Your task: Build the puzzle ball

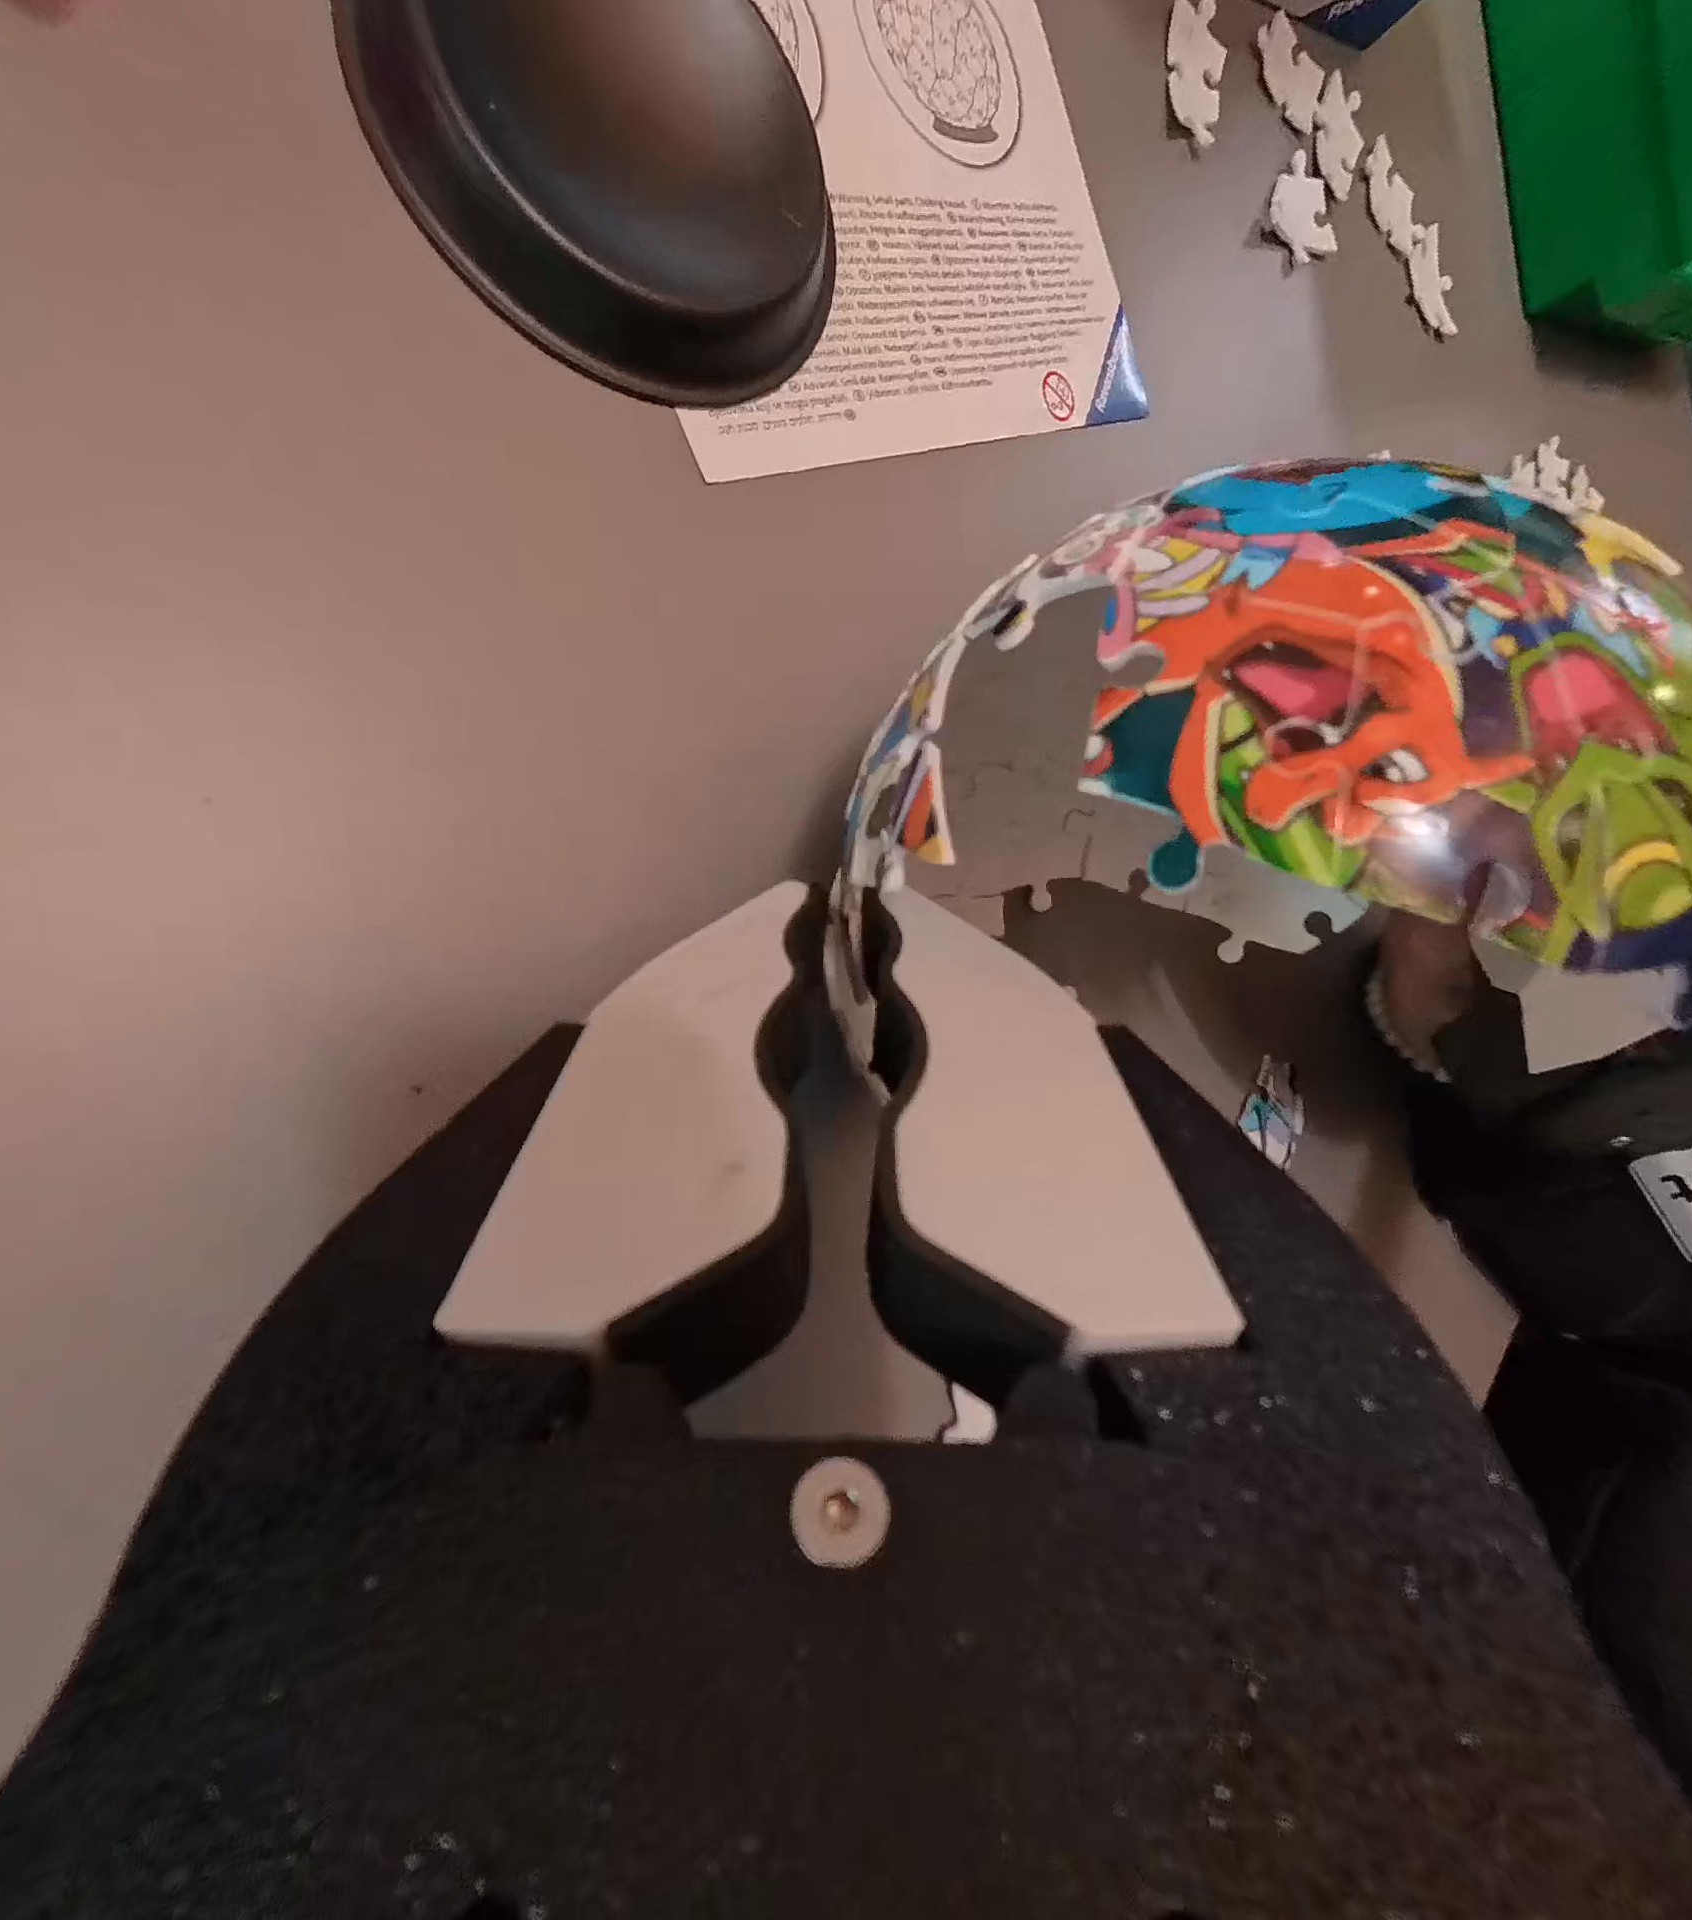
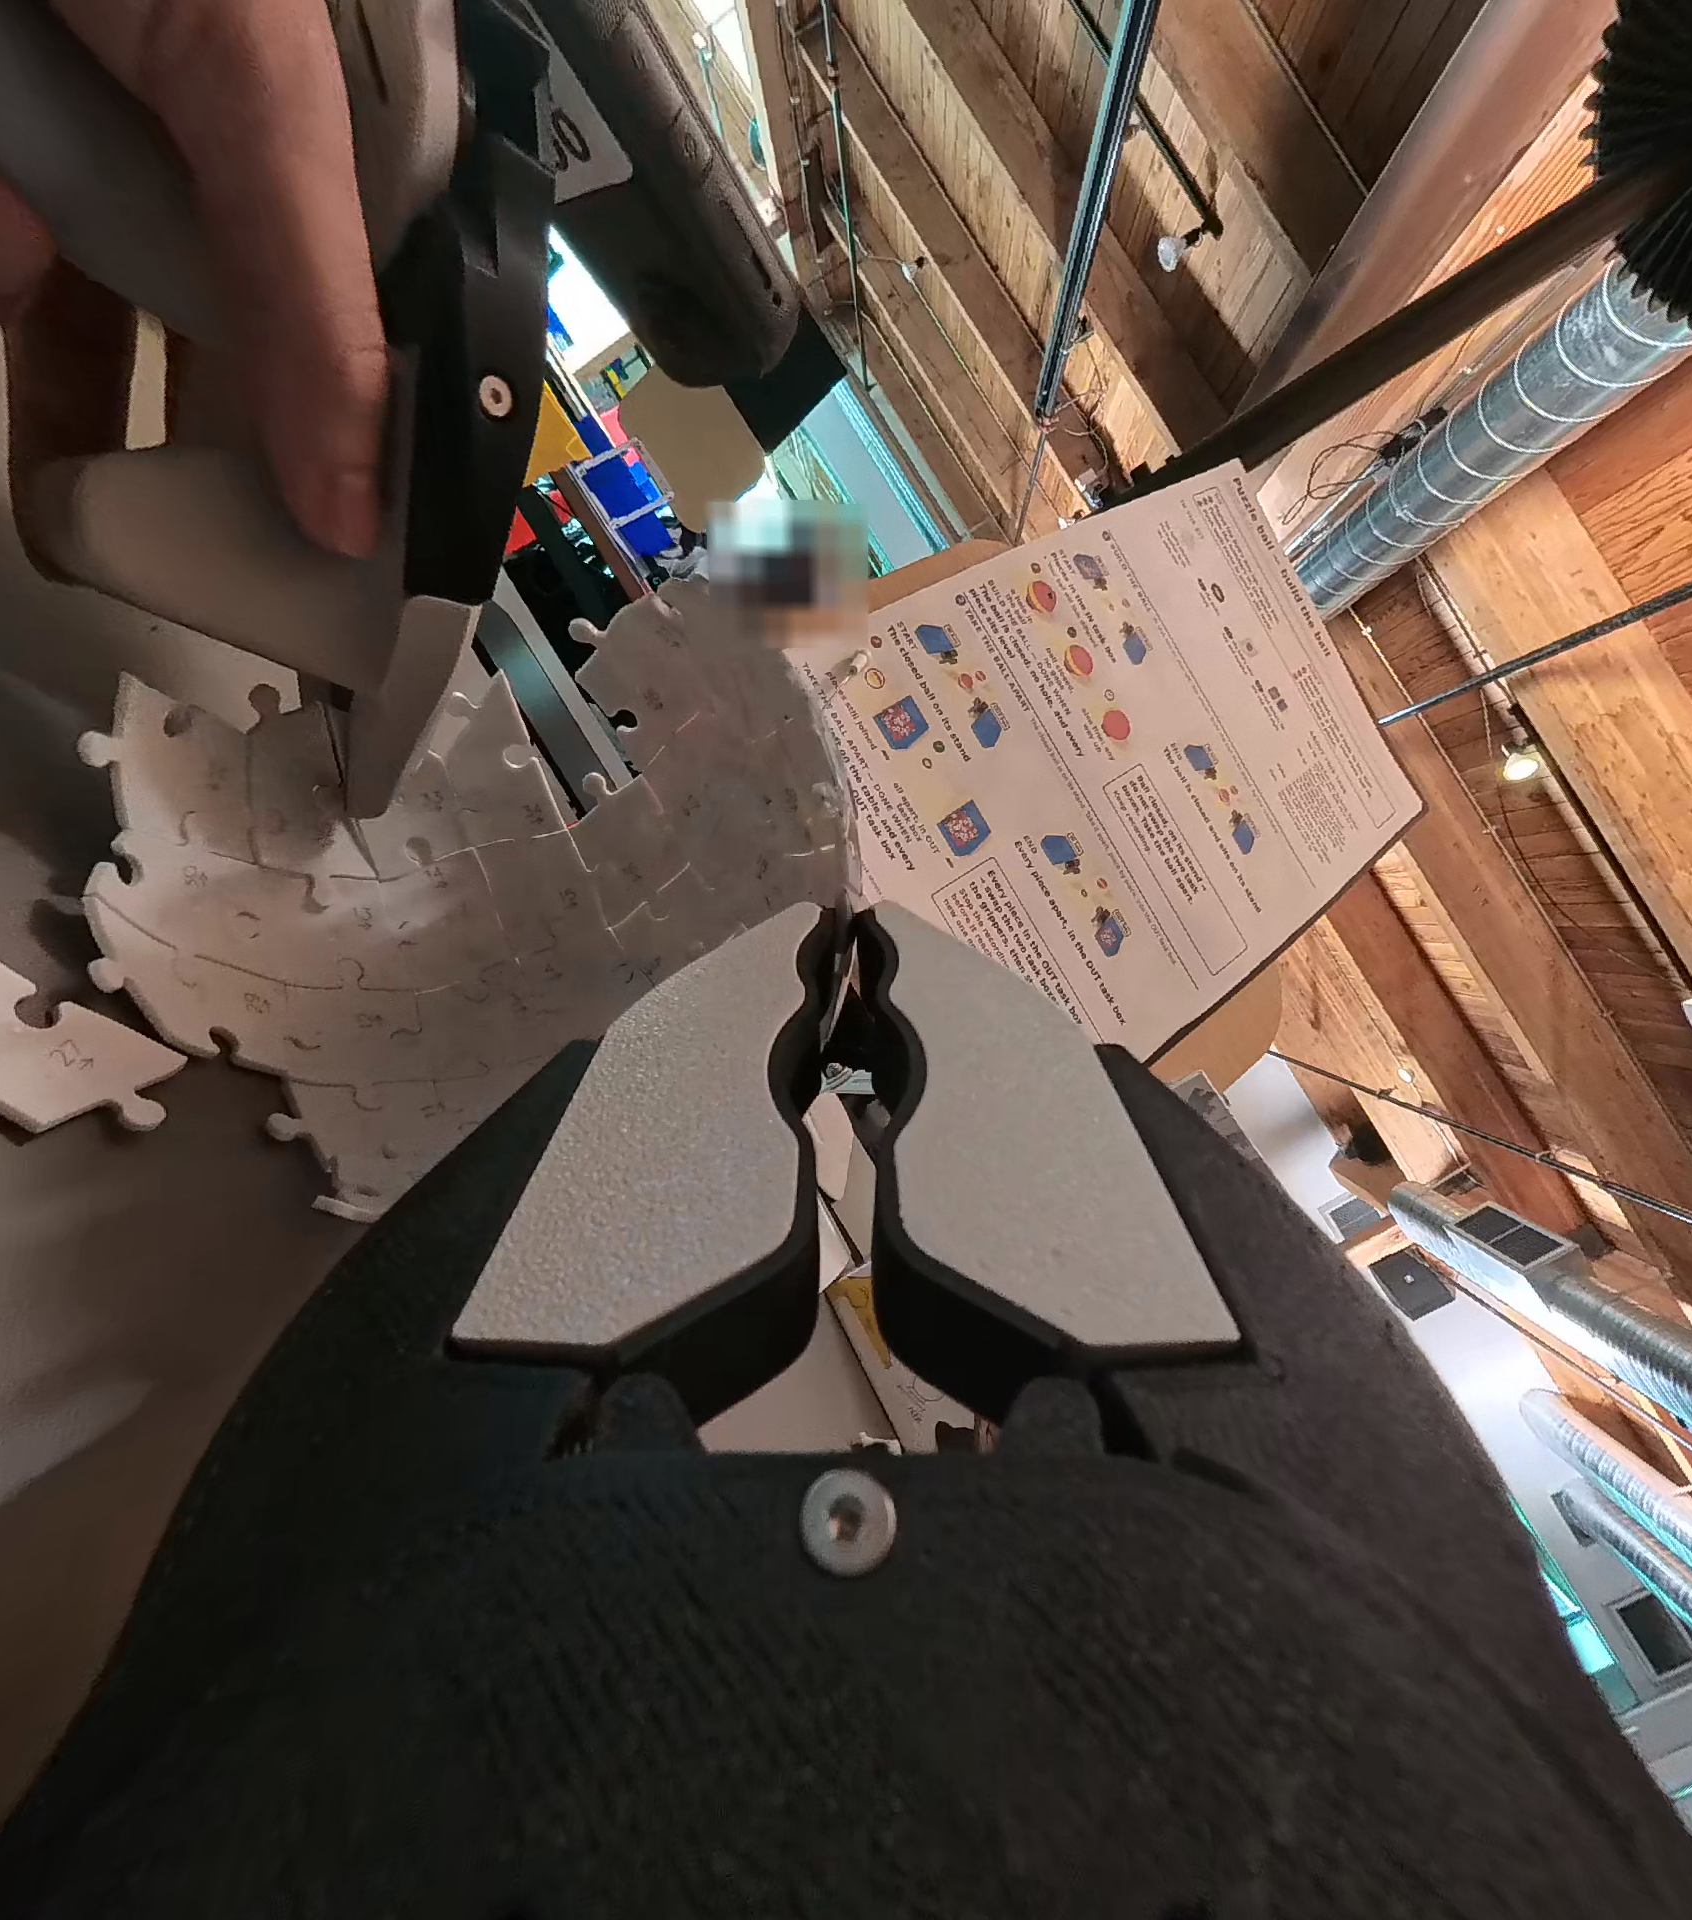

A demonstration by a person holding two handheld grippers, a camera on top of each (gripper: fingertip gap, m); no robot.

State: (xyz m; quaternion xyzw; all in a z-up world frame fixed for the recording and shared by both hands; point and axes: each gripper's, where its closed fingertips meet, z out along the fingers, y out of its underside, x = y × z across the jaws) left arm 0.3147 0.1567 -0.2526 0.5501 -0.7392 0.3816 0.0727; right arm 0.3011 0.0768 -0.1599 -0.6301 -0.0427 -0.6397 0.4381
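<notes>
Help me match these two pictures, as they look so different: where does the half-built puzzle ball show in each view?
Left wrist view: the half-built puzzle ball sits right of centre, printed side out, its edge between the left gripper's shut jaws.
Right wrist view: it fills the left-centre, blank inner side showing.
Shared landmark: the left gripper pinching the shell's edge, seen from outside in the right wrist view.
</notes>
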